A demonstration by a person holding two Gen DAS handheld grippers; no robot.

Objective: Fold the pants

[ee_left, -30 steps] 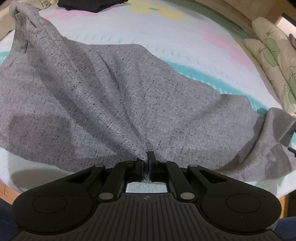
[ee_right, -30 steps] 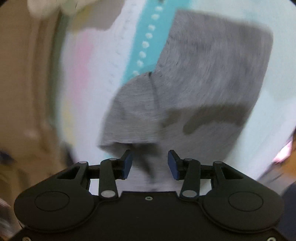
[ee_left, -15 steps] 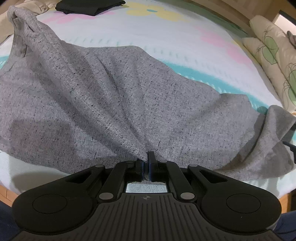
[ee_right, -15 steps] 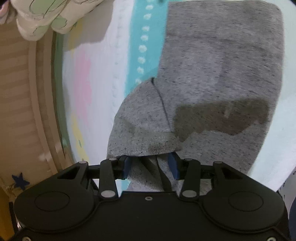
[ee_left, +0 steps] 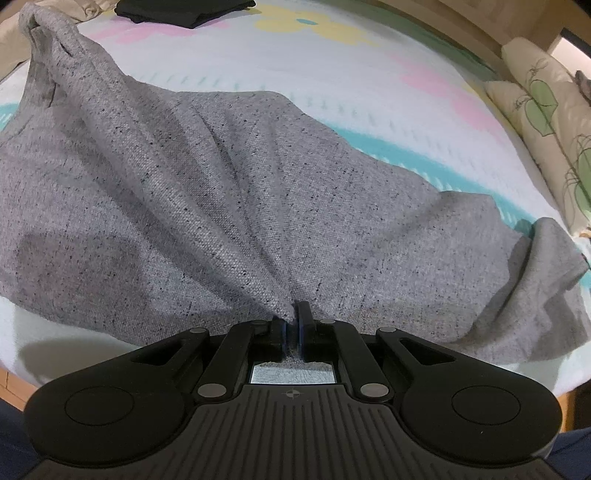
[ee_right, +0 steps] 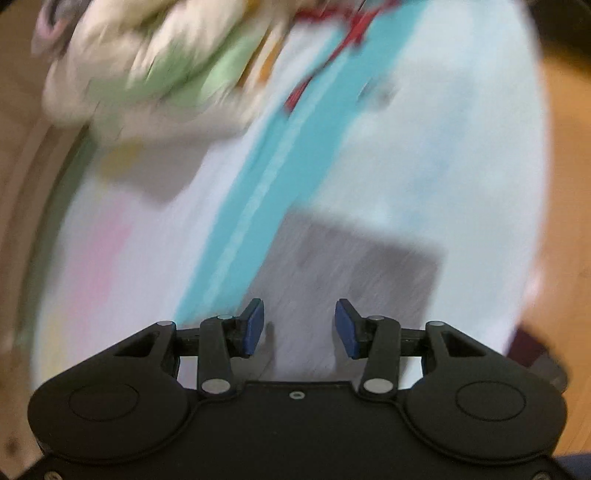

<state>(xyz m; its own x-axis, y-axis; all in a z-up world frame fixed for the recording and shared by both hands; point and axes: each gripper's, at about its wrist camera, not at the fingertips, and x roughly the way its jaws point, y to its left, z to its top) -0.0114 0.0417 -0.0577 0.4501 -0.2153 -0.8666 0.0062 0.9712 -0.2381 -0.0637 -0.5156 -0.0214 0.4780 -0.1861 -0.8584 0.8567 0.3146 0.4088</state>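
Note:
Grey speckled pants (ee_left: pixel 229 192) lie spread across a bed with a pastel sheet (ee_left: pixel 332 74). My left gripper (ee_left: pixel 292 314) is shut on a pinch of the pants' near edge, and folds fan out from the pinch. In the blurred right wrist view a folded end of the pants (ee_right: pixel 354 273) lies flat ahead. My right gripper (ee_right: pixel 300 321) stands open above it, with nothing between its blue pads (ee_right: pixel 255 325).
Floral pillows (ee_left: pixel 546 122) line the right side of the bed. A black folded garment (ee_left: pixel 184 9) and a beige cloth (ee_left: pixel 22 33) lie at the far end. The wooden bed frame (ee_left: pixel 11 384) shows at the near edge.
My right gripper has lifted and swung away from the pants' fold, which was between its jaws half a second ago. The left gripper keeps its pinch in place.

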